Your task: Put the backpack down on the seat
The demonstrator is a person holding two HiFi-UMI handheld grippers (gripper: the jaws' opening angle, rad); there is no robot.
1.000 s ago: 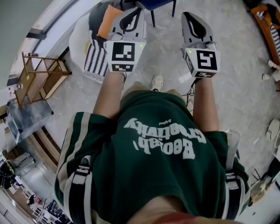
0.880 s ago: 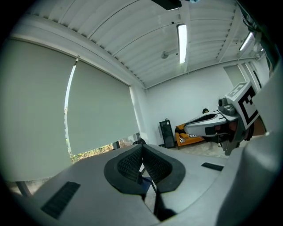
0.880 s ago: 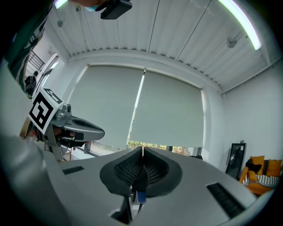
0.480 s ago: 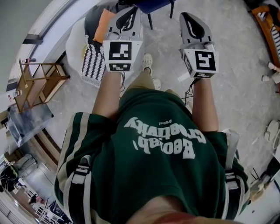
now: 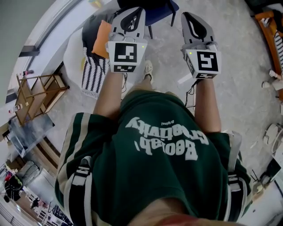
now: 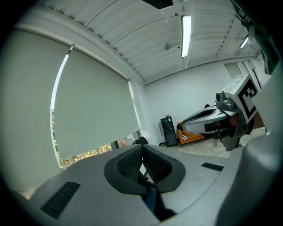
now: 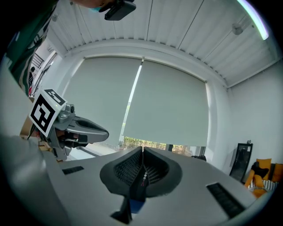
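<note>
The backpack shows only as its two shoulder straps, one (image 5: 82,176) on the person's left shoulder and one (image 5: 233,181) on the right; its body is hidden behind the person. The blue seat (image 5: 160,9) of a chair stands at the top edge of the head view, just beyond both grippers. My left gripper (image 5: 132,16) and right gripper (image 5: 191,18) are held out level, side by side, with both pairs of jaws closed. In the left gripper view the pads (image 6: 132,164) meet with nothing clamped between them. The same holds for the right gripper (image 7: 142,153).
A pale round table (image 5: 73,46) at the left carries a striped cloth (image 5: 93,73) and an orange cushion (image 5: 101,37). A wooden rack (image 5: 37,90) stands further left. Orange furniture (image 5: 267,24) and loose items lie at the right. The person's shoe (image 5: 148,69) steps on grey floor.
The floor, the table and the rack have slid down the picture as the person walks forward. The blue chair seat has come further into view. Both grippers stay shut and level.
</note>
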